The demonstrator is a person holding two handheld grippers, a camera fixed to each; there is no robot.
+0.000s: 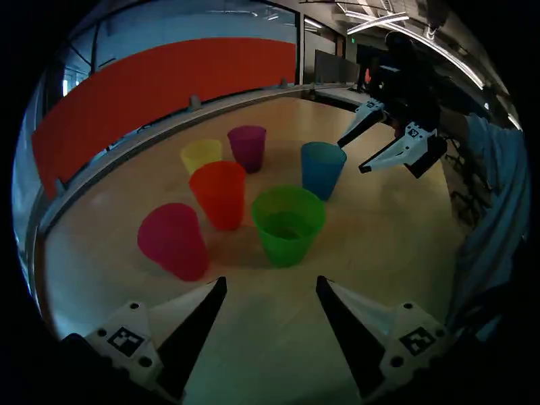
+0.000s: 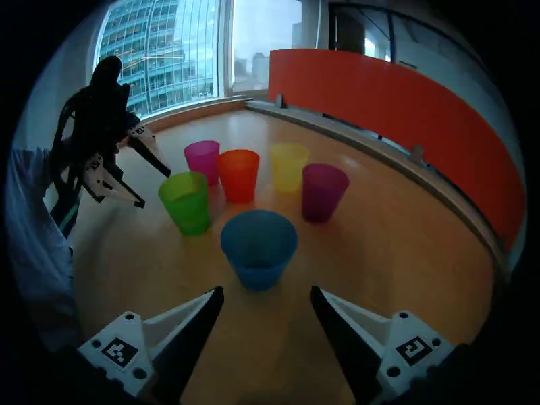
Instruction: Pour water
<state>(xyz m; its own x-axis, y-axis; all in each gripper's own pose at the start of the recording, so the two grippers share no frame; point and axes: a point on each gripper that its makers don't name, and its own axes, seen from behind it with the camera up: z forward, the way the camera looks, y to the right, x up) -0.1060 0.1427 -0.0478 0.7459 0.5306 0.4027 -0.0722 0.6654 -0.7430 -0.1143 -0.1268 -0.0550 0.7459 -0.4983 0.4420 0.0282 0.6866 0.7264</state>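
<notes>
Orange, green, blue, pink, yellow and purple: six plastic cups stand upright in a loose cluster on a pale wooden table [image 1: 391,236].

In the left gripper view, the left gripper [image 1: 270,280] hovers above the table with its fingers spread wide and nothing between them. The green cup [image 1: 288,226] is just ahead of it. The orange cup [image 1: 219,192] and the pink cup [image 1: 174,239] stand to that cup's left. Farther back are the yellow cup [image 1: 200,154], the purple cup [image 1: 247,146] and the blue cup [image 1: 322,167].

The right gripper [image 1: 351,156] hangs in the air beside the blue cup, its fingers also wide apart and empty, and a light sleeve [image 1: 499,202] shows behind it.

In the right gripper view, the blue cup sits just beyond the right gripper's own open fingertips (whether any cup holds water, I cannot tell).

A long orange panel [image 1: 155,88] runs along the table's far edge.
</notes>
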